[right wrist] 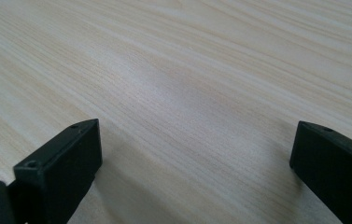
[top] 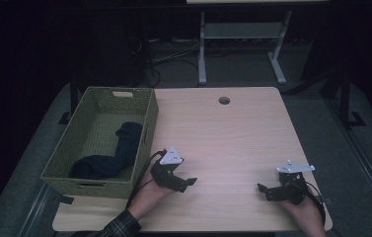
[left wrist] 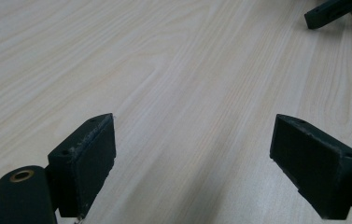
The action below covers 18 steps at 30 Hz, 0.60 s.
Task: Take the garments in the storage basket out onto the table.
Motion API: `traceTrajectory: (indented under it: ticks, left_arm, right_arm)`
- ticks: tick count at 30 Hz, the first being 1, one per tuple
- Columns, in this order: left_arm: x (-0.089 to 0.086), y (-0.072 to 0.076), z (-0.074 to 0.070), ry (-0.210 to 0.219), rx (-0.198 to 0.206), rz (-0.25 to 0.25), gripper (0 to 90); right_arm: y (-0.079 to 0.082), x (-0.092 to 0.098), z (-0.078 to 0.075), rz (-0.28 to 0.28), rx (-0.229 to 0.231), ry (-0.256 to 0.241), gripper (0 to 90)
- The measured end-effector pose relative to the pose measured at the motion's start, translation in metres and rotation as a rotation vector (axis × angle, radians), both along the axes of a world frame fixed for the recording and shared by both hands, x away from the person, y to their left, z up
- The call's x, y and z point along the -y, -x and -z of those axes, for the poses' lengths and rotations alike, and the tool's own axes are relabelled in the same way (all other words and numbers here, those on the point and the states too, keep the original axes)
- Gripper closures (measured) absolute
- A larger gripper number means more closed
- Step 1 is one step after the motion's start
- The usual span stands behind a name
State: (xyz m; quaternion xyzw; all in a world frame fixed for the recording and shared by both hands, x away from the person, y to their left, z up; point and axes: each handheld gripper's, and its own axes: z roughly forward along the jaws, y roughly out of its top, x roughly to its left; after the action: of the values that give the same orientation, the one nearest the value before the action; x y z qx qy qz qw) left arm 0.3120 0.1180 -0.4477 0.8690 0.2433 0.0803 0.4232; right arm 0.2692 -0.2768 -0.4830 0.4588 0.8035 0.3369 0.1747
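Nearest the person, both hands rest low on the tabletop (top: 233,143), each holding a tool. The left tool (top: 186,182) sits just right of the green woven basket (top: 146,133), the landmark here; its jaws stand wide apart with nothing between them, as the left gripper view (left wrist: 194,154) shows bare wood grain in the gap. The right tool (top: 265,190) lies well to the right of the basket, near the tabletop's front right corner, likewise spread and empty in its own view (right wrist: 197,158). The two point inward, toward each other, across an open stretch of wood.

Farther out, inside the basket, a dark sock (top: 112,158) lies along the floor of it, its toe end toward the front left corner and its cuff curling up toward the right wall. It looks soft and limp, so it would sag from wherever it is pinched.

The work in hand seems to concern that sock and the basket, with both tools released and idle. If the sock is to come out, the left tool is the natural one, being beside the basket. It should rise over the right wall before dipping in, since the woven rim stands high, and pinch the raised cuff end rather than the flat middle. Closing fully on a thick fold would guard against the fabric slipping.

Beyond the basket, a cable hole (top: 224,100) marks the tabletop's far edge.
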Motion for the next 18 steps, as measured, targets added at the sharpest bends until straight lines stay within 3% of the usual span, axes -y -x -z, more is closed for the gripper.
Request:
traceTrajectory:
  ticks: [18]
  left_arm:
    - [-0.004, -0.001, -0.014, 0.049, -0.001, 0.004, 14.0]
  right_arm:
    - [0.0, 0.0, 0.0, 0.0, 0.0, 0.0, 1.9]
